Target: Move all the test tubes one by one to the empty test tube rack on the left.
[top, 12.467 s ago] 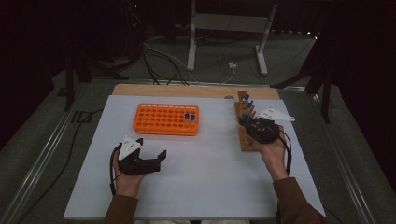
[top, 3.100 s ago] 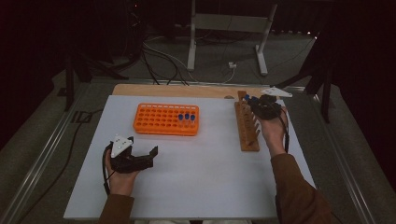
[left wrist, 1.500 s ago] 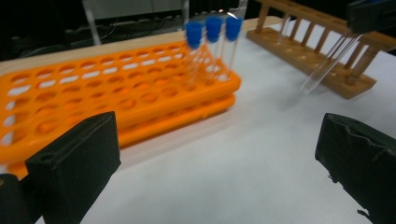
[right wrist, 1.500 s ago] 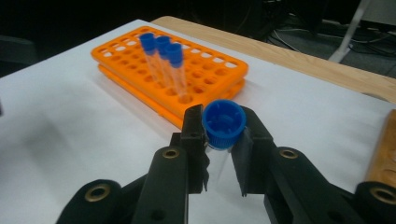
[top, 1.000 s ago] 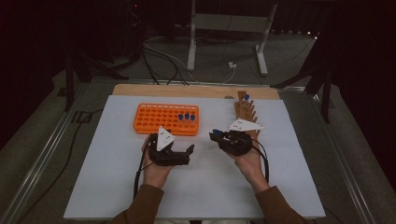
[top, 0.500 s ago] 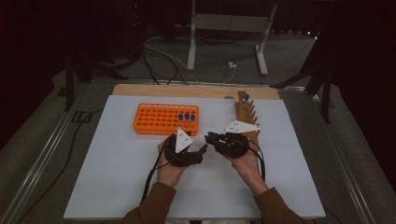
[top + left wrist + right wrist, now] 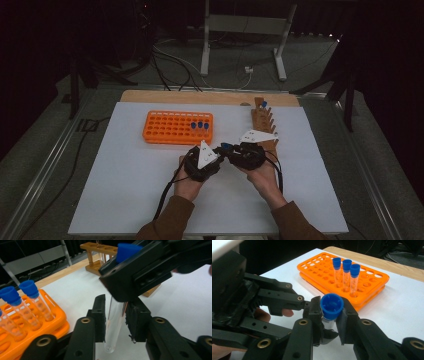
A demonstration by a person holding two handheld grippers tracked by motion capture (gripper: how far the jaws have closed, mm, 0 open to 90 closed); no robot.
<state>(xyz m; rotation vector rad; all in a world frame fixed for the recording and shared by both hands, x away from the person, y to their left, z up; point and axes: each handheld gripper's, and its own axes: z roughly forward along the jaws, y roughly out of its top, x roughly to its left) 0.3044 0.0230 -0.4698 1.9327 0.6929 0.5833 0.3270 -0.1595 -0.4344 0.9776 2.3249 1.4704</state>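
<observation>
While the right tool (image 7: 329, 322) clamps a clear tube (image 7: 115, 320) just under its blue cap (image 7: 331, 305), the left tool (image 7: 115, 318) has just been closing its jaws, and its pads now stand against the glass lower down. In the high view both tools meet near the desk's centre, left tool (image 7: 218, 159) at nine o'clock of the right tool (image 7: 231, 150), tube level between them above the white desk (image 7: 125, 190). An orange rack (image 7: 170, 127) lies at eleven o'clock from the tools, three blue-capped tubes (image 7: 200, 125) upright in its right end. A wooden stand (image 7: 264, 122) sits at one o'clock, one capped tube (image 7: 263, 104) at its far end.
</observation>
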